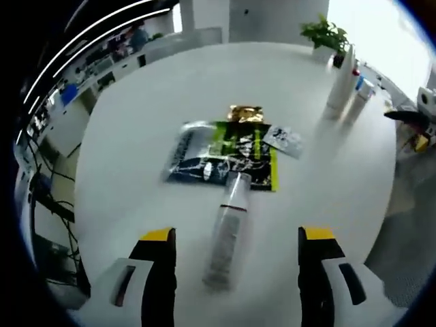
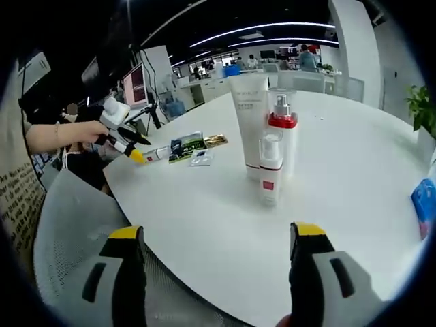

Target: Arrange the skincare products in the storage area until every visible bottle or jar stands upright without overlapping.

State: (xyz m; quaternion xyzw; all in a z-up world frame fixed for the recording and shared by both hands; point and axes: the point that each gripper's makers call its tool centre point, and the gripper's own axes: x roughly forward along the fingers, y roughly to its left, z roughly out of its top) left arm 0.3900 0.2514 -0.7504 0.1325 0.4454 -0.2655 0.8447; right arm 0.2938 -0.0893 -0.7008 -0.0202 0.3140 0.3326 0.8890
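Left gripper [image 1: 235, 238] wide open around lying bottle [image 1: 227, 235], lower centre of left gripper view, touching sachets [image 1: 221, 153]. Right gripper [image 2: 216, 235] wide, empty; upright tube [image 2: 249, 116] and two bottles [image 2: 276, 146] centre frame. Risk: round bottle rolls or drags sachets when jaws close.
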